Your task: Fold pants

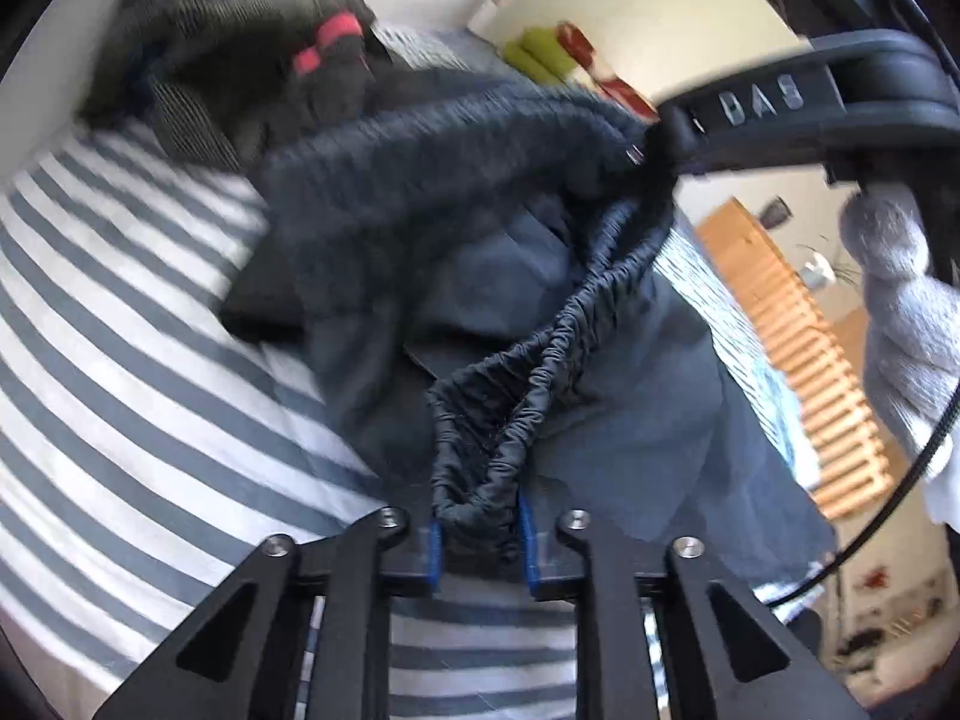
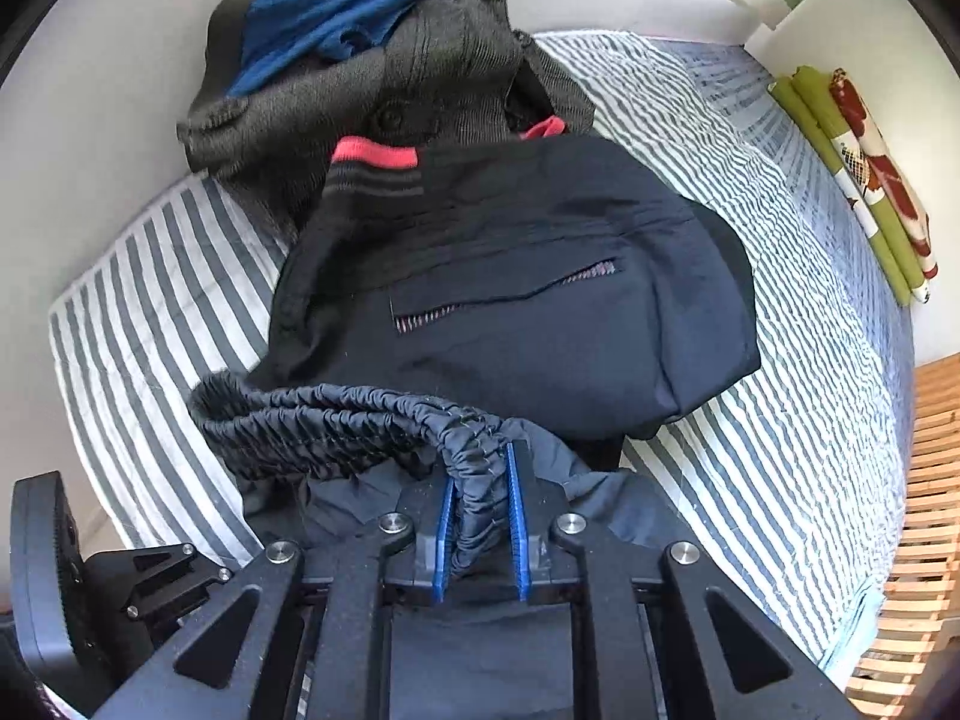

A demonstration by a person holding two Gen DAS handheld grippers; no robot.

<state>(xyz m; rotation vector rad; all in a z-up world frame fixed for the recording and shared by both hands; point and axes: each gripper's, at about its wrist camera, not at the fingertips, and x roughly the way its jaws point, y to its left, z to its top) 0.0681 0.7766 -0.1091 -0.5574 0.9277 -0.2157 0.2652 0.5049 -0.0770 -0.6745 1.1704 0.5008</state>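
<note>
Both grippers, left point(image 1: 480, 531) and right point(image 2: 480, 510), are clenching the pants' waistband point(image 2: 336, 420), so they should be keeping it taut and level while laying it on the bed point(image 2: 780, 390).

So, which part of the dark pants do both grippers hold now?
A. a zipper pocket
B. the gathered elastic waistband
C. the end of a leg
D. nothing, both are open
B: the left gripper and the right gripper each pinch the gathered elastic waistband of the pants between blue pads.
</note>
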